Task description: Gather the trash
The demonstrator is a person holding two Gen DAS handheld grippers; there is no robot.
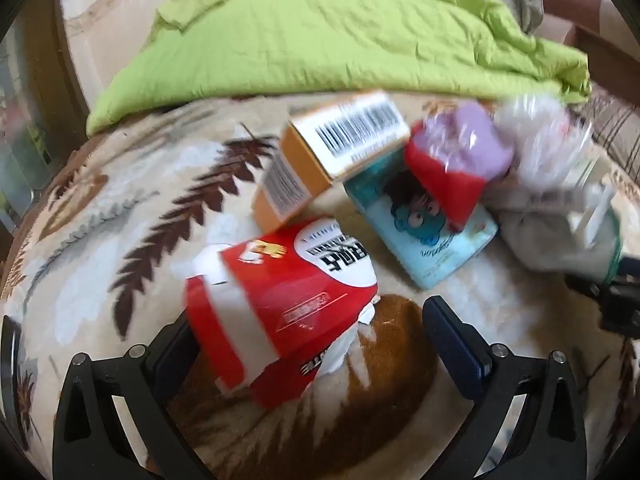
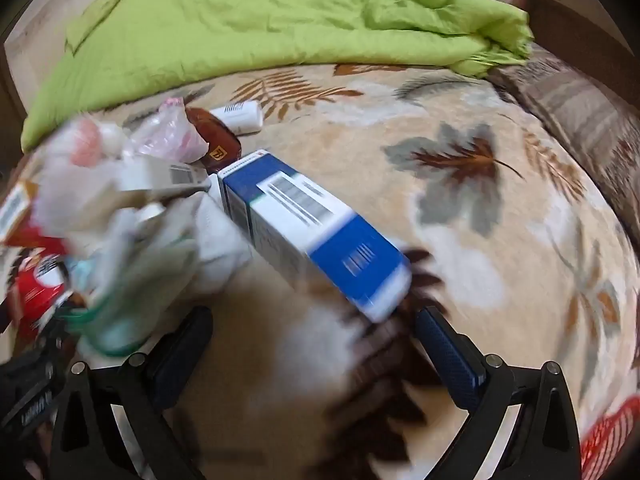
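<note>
Through the left wrist camera I see my left gripper (image 1: 316,344) with its fingers spread wide, and a crumpled red-and-white carton (image 1: 280,304) sitting between them, hard against the left finger while the right finger (image 1: 456,344) stands clear of it. At about twelve o'clock from that carton an orange box (image 1: 320,160) with a barcode lies tilted, leaning on a pale blue pack with a cartoon face (image 1: 432,232). At two o'clock there is a red-and-purple wrapper (image 1: 460,160), and past it a clear plastic bag (image 1: 544,136) (too blurred for me to tell what it holds). All of this lies on a leaf-patterned blanket (image 1: 120,208), with a green quilt (image 1: 320,32) bunched at the far end.

On the right wrist camera my right gripper (image 2: 316,344) is also spread, pinching nothing. A blue-and-white box (image 2: 316,236) lies at twelve o'clock, its near end just ahead of the right fingertip; whether it touches I cannot tell. At ten o'clock sits the blurred heap of wrappers (image 2: 120,200), and beyond it a small white box (image 2: 240,118) beside a brown packet (image 2: 218,140).
</note>
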